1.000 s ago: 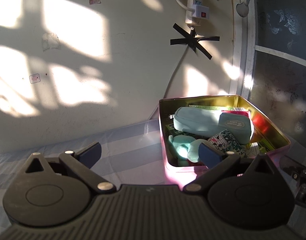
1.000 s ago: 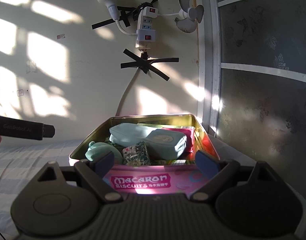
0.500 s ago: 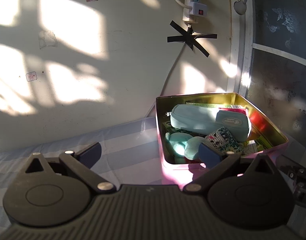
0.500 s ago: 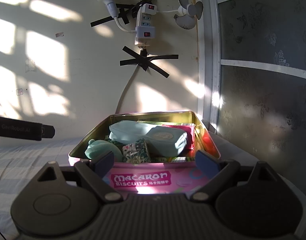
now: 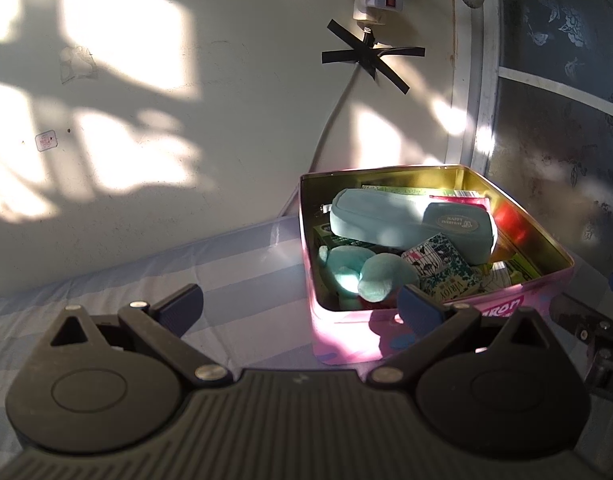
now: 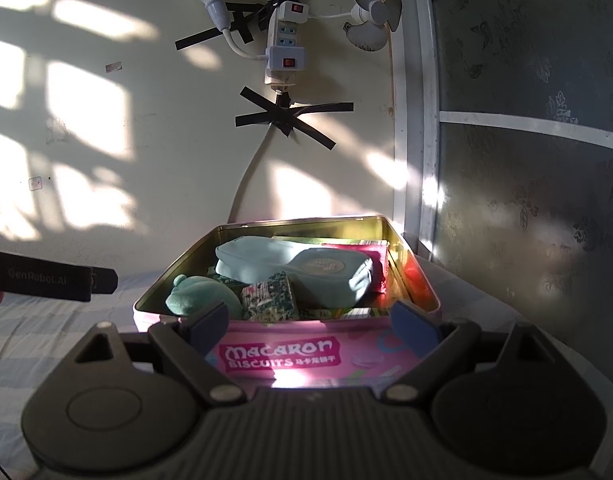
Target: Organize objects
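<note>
Spread wide with nothing between them, the blue-padded fingers of the left gripper point(image 5: 298, 306) hang low over a striped pale-blue and white bedsheet point(image 5: 154, 276); its right fingertip sits just in front of the near left corner of a pink rectangular biscuit tin with a gold inside point(image 5: 546, 252). The right gripper point(image 6: 312, 322) also has its fingers fully apart and empty, straddling the tin's near wall point(image 6: 282, 354), where the words "Macaron Biscuits" are printed.

Inside the open tin lies a pale teal zipped fabric pencil case point(image 5: 394, 224), stretched from the far left towards the right and resting on top of the other contents. Nearer the left wall sits a teal plush toy point(image 5: 370, 276), and just to its right a small floral-patterned box point(image 5: 442, 268) leans against the pencil case. Flat green and pink packets point(image 6: 358, 252) lie underneath along the far and right sides.

Behind the tin rises a cream wall point(image 6: 106, 128) patched with sunlight, carrying a white power strip point(image 6: 284, 46) fixed with black tape. Right of it stands a dark frosted window point(image 6: 526, 168).
</note>
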